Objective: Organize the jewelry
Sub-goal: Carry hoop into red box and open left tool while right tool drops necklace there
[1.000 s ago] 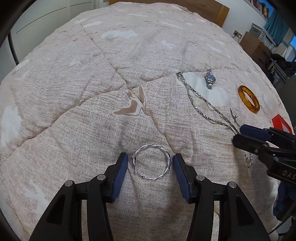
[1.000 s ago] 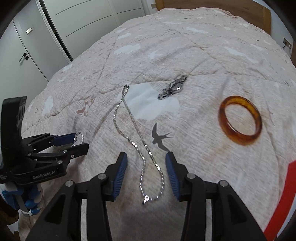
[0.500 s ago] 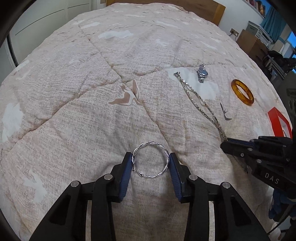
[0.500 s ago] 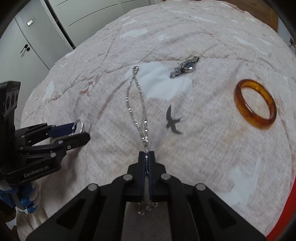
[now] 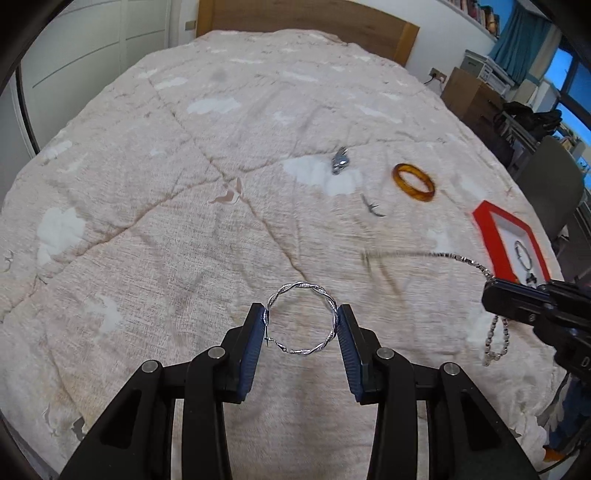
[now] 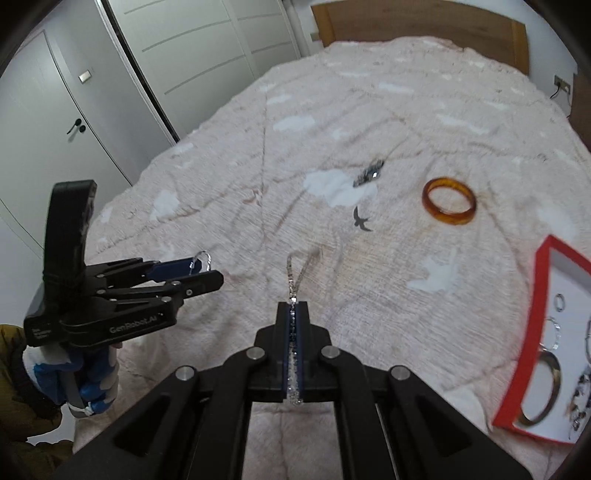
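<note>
My left gripper (image 5: pixel 300 320) is shut on a twisted silver hoop bracelet (image 5: pixel 301 319) and holds it above the bedspread; it also shows in the right wrist view (image 6: pixel 201 271). My right gripper (image 6: pixel 293 308) is shut on a silver chain necklace (image 6: pixel 301 264), lifted, with the chain's loop hanging forward. In the left wrist view the chain (image 5: pixel 424 255) stretches left from the right gripper (image 5: pixel 496 293). An amber bangle (image 6: pixel 449 200) and a small watch (image 6: pixel 369 172) lie on the bed. A red-rimmed white jewelry tray (image 6: pixel 524 354) at right holds several pieces.
The bed has a pinkish quilt (image 5: pixel 184 221) with a wooden headboard (image 5: pixel 306 18) at the far end. Grey wardrobe doors (image 6: pixel 110 92) stand to the left. A chair (image 5: pixel 550 192) and shelves stand beyond the bed's right side.
Both grippers closed on their pieces and lifted them off the quilt. The right gripper has carried the chain toward the red tray, so it no longer lies beside the watch.
</note>
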The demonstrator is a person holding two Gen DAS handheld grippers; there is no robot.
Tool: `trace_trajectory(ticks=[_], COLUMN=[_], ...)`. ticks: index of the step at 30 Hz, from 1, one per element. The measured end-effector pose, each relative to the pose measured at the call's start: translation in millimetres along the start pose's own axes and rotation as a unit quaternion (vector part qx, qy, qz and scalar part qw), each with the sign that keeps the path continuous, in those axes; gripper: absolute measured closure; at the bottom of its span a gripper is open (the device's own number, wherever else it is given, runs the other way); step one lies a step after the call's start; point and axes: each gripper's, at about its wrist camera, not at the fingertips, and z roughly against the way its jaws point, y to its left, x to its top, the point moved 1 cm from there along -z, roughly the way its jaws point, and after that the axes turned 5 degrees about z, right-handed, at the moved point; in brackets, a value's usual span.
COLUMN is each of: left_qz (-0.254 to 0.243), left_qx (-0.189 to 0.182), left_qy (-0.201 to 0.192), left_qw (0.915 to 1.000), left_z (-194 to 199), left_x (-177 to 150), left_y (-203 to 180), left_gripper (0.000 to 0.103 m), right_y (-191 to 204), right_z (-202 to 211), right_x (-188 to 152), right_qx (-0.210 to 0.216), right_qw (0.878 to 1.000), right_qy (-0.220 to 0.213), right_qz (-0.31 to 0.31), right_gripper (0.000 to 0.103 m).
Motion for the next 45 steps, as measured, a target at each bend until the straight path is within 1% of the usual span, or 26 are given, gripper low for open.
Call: trace_trajectory(ticks=[7,12,17,23,29,31,35,38,42,45], left_qz=[-0.031,-0.061,-0.089,-0.134,-0.172,-0.183,-0.2,-0.208,-0.22,-0.223], left_qx=[-0.019,-0.036,-0.057,-0.078,-0.096,-0.101,-0.108,-0.109,-0.106,-0.104], left_qy=[-0.035,-0.049,-0.052,-0.044,-0.024,-0.015,0.005,0.021,0.037,0.045], left_qw=[0.9987,0.9963,0.993,0.9869,0.9802,0.9777,0.9737,0.9718,0.9691,0.9682], left_z=[48.3,71.8,80.1,72.4,43.9,31.1,-0.4,-26.5,-59.8,-82.7], left_x=[-3.3,-7.3,-8.9,-9.4,-3.2,-1.7,2.5,6.9,13.6,18.7], left_y=[-34.9,-69.6,-110.3,-169.9,-227.5,-245.1,-280.0,-302.0,-328.1,-344.0], left_gripper=[0.064,0.064,0.064,0.064,0.064,0.064,0.064,0.064,0.064,0.064], right_y=[12.8,7.5,-15.0,-60.6,-117.4,-134.7,-177.5,-201.7,-241.7,-262.8], right_z=[79.9,127.1,171.1,207.5,215.0,212.7,198.0,188.7,171.7,160.8], right_x=[-7.6,-17.1,-27.0,-43.0,-55.2,-58.8,-63.5,-66.0,-62.7,-60.0], right_qx=[-0.025,-0.047,-0.079,-0.122,-0.161,-0.165,-0.174,-0.179,-0.182,-0.184], right_qw=[0.998,0.993,0.986,0.977,0.97,0.969,0.968,0.967,0.965,0.964], right_qy=[-0.064,-0.104,-0.141,-0.161,-0.154,-0.15,-0.137,-0.132,-0.126,-0.122], right_qz=[-0.004,-0.018,-0.037,-0.066,-0.095,-0.104,-0.121,-0.128,-0.142,-0.145], right_gripper=[0.1,0.1,0.1,0.1,0.1,0.1,0.1,0.1,0.1,0.1])
